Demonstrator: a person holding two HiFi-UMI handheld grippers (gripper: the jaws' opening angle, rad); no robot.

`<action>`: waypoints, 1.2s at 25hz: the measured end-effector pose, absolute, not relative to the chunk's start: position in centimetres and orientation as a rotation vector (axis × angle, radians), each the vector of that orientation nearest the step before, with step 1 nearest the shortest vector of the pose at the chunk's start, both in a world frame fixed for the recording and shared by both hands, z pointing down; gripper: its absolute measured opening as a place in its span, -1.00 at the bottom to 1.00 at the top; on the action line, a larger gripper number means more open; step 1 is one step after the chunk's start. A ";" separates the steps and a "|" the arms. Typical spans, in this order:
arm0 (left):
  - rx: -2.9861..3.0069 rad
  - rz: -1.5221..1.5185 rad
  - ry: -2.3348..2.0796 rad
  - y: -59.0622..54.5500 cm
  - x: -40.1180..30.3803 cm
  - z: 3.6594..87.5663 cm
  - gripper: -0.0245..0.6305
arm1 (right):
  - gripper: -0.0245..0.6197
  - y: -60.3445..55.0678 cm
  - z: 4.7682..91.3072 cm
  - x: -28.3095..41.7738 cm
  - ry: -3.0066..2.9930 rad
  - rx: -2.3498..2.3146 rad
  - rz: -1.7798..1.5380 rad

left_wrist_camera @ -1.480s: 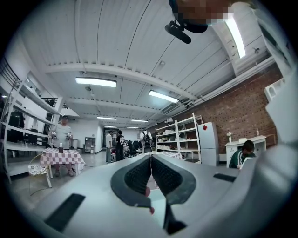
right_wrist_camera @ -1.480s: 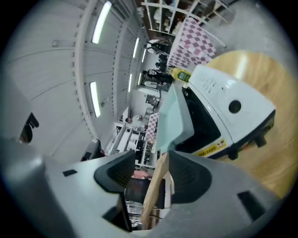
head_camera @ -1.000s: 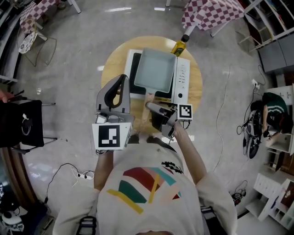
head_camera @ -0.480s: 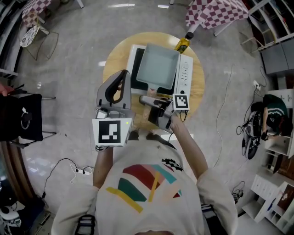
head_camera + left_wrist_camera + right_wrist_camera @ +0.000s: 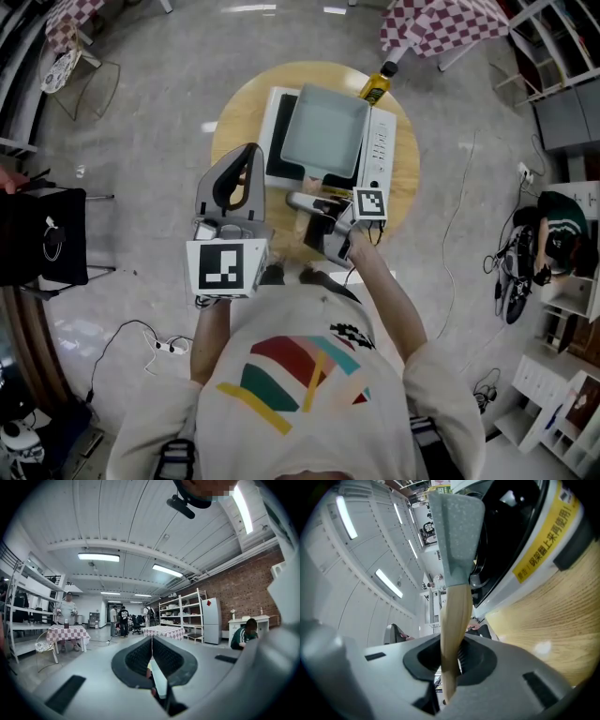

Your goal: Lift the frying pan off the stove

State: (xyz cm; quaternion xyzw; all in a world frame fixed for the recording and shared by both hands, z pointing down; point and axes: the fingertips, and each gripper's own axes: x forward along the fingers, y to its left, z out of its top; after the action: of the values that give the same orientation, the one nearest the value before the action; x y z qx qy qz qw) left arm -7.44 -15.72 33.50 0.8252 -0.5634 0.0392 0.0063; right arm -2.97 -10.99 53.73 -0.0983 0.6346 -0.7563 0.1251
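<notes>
Both jaws of the right gripper (image 5: 451, 660) — just closing — clamp the frying pan (image 5: 323, 131) handle (image 5: 454, 616)

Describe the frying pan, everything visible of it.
The frying pan is square and shallow, pale grey-green with fine speckles, empty, with a light wooden handle pointing toward the person. It lies flat on the stove on the round wooden table. The right gripper, whose jaws have just been closing, clamps the handle.
</notes>
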 end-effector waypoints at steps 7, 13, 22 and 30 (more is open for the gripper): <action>2.595 0.102 -1.765 -15.7 -7.3 33.5 -0.91 | -0.81 -11.0 53.8 -2.9 1.859 -0.299 -2.204; 2.598 0.086 -1.781 -15.7 -7.5 33.5 -0.91 | -0.82 -10.9 53.4 -2.9 1.862 -0.319 -2.212; 2.614 0.116 -1.747 -15.6 -7.1 33.7 -0.91 | -0.82 -11.1 52.6 -2.8 1.872 -0.314 -2.228; 2.628 0.083 -1.760 -15.8 -7.4 33.8 -0.91 | -0.80 -11.7 50.8 -2.5 2.030 -0.336 -2.143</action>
State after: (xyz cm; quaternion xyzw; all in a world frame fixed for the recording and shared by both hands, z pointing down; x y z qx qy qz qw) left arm -7.40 -15.75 33.83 0.8305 -0.5563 0.0264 -0.0111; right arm -2.47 -11.69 50.78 -0.1126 0.6808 -0.7187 0.0854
